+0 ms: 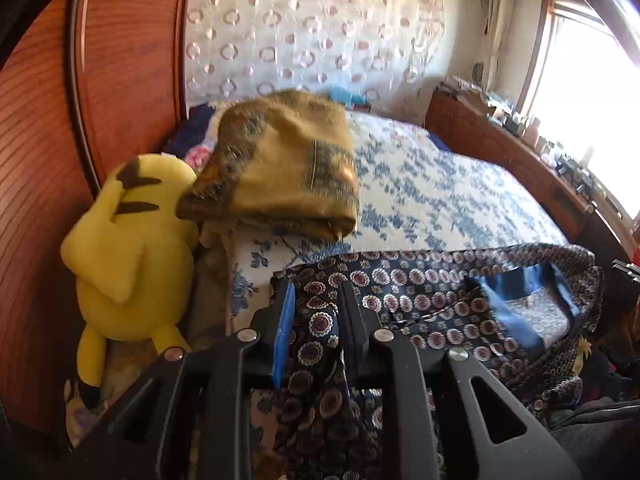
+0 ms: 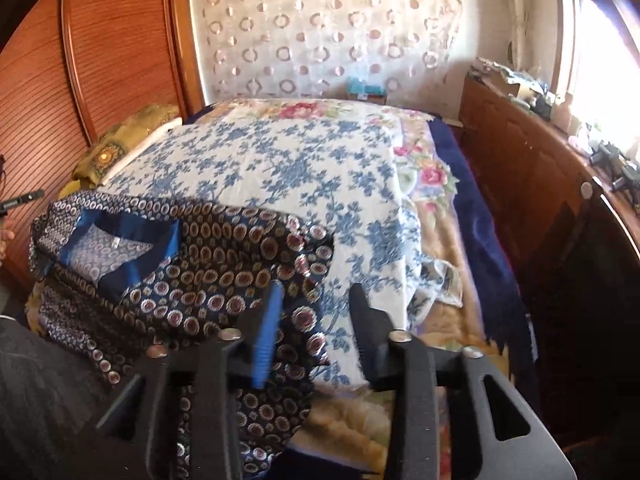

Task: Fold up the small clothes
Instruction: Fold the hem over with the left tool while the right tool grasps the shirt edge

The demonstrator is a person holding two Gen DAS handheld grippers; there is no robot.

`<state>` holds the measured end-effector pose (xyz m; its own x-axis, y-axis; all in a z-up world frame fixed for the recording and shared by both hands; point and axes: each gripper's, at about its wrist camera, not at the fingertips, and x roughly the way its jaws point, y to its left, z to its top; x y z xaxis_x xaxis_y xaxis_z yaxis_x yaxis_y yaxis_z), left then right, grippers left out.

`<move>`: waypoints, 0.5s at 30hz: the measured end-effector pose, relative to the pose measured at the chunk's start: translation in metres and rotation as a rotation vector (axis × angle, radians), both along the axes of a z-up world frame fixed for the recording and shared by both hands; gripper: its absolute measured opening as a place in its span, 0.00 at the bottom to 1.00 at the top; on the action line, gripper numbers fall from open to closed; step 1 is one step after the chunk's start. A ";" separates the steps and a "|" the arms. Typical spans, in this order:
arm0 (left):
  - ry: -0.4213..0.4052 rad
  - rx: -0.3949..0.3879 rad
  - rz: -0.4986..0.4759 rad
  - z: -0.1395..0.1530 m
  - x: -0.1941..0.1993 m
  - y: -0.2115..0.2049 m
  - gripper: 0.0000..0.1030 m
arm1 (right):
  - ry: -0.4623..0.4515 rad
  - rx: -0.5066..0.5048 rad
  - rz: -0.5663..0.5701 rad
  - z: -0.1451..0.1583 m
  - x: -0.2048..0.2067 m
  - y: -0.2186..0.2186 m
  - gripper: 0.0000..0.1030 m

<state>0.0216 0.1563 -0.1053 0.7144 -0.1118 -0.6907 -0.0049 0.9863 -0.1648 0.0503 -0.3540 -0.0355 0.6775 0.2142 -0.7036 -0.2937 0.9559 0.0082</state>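
On the near edge of the bed, the left gripper (image 1: 316,300) is hovering with its jaws a little apart, a fold of the dark patterned shirt (image 1: 420,304) lying between them; whether the pads are pressing on the cloth I cannot tell. The right gripper (image 2: 316,308) is standing with its jaws clearly apart and gripping nothing, the shirt (image 2: 192,264) edge passing under its left finger and the blue-flowered bedspread (image 2: 304,160) showing through the gap. The shirt is lying spread across the near side of the bed, its blue-lined collar (image 1: 524,300) opening upward, to the right in the left wrist view and to the left in the right wrist view. Just beyond it on the left, a yellow plush toy (image 1: 128,248) is leaning against the wooden wardrobe (image 1: 48,160), touching a folded mustard-coloured cloth (image 1: 280,172) that is sitting on the bedspread. Farther back, a pale curtain with ring shapes (image 2: 320,28) is hanging behind the bed, and a wooden cabinet (image 2: 532,176) is running along the right under the bright window (image 1: 588,92).
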 end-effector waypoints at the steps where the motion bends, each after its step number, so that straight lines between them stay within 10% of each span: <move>1: 0.021 0.009 0.004 -0.006 0.007 -0.001 0.19 | -0.005 -0.002 -0.005 0.001 0.002 -0.001 0.46; 15: 0.175 0.020 0.015 -0.046 0.042 -0.001 0.21 | 0.020 -0.002 0.020 -0.022 0.071 0.034 0.55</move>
<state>0.0631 0.1551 -0.1511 0.5844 -0.0870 -0.8068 -0.0465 0.9890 -0.1403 0.1216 -0.3202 -0.0580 0.6591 0.2261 -0.7173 -0.3124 0.9499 0.0124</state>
